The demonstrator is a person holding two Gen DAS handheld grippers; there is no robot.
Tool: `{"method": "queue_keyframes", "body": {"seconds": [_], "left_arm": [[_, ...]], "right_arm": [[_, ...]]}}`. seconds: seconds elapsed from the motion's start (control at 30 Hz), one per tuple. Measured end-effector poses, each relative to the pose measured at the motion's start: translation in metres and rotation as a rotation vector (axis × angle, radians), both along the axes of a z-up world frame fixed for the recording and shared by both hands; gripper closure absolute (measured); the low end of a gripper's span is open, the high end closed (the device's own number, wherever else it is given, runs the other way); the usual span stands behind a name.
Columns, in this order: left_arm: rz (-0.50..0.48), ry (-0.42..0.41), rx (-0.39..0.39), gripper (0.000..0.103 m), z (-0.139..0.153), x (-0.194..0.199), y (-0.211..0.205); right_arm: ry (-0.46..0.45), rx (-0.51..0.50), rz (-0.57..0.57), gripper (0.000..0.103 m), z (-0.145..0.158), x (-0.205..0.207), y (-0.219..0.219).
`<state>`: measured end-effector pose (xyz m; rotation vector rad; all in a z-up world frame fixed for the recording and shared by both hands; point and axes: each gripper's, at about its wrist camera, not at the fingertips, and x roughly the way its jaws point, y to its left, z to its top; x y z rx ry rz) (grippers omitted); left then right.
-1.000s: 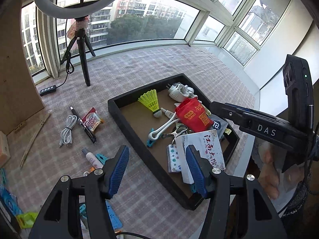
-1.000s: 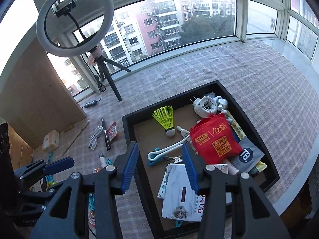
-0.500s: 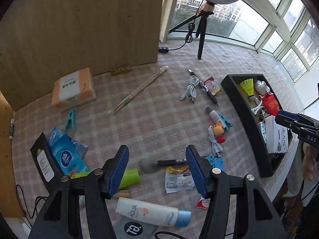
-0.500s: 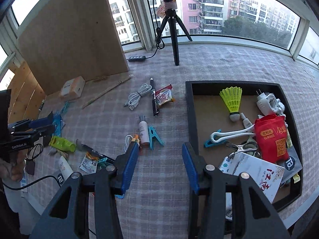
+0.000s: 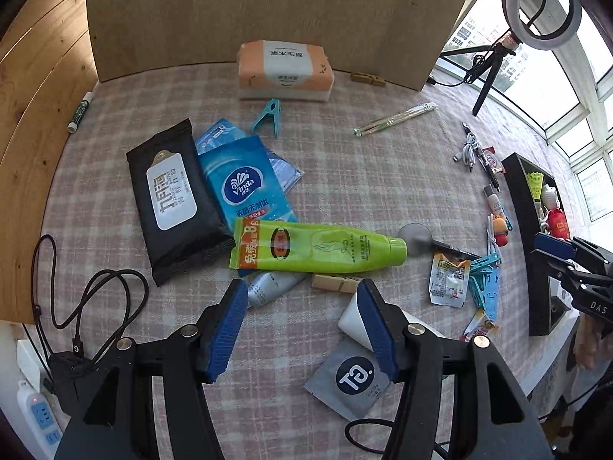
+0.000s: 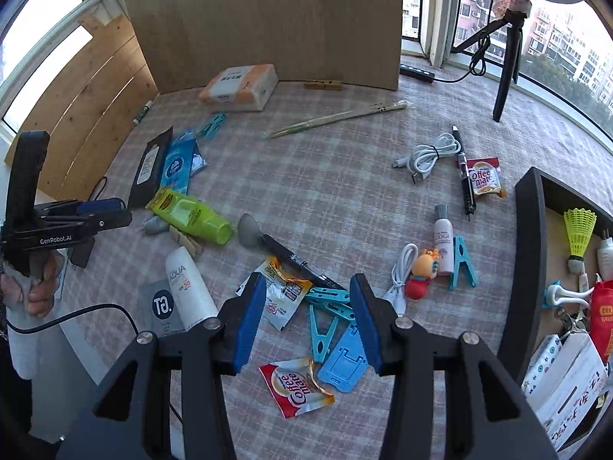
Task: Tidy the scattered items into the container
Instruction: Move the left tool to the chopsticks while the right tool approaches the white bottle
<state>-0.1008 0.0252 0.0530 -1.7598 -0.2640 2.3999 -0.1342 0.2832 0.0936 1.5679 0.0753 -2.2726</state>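
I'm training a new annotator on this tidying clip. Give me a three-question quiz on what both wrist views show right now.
1. True or false: the green tube already lies inside the black tray.
2. Which lies nearest below the right gripper? A) blue clothespins B) tissue pack C) white cable
3. Fill in: the left gripper is ____, with nothing between its pads.

Key: 1 false, the tube lies on the checked cloth outside the tray; 2 A; 3 open.
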Motion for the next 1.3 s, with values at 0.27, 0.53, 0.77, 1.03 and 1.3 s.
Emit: {"method": "queue_keyframes", "body": {"seconds": [0.27,0.53,0.77,1.03,1.3], "left_arm": [[-0.142,0.000,-0.037,0.046,-0.006,-0.013,0.038],[-0.379,0.041,-0.134,0.044,-0.002,-0.033,0.102],[-0.449,0.065,-0.172,0.043,0.002,-0.072,0.134],[-0.431,0.061,-0.188,0.043,-0.009,-0.143,0.154],[-0.409,0.005,-0.202,0.043,-0.037,-0.201,0.161]], "right_arm": [[-0.045,0.094,0.097,0.058,-0.027,-0.014,-0.019],[-0.074,0.101,0.029,0.058,-0.035,-0.032,0.015],[-0.079,0.090,-0.147,0.058,-0.034,-0.049,0.076],[-0.081,0.068,-0.295,0.058,-0.038,-0.073,0.123],[-0.145,0.068,-0.260,0.058,-0.066,-0.097,0.113]]}}
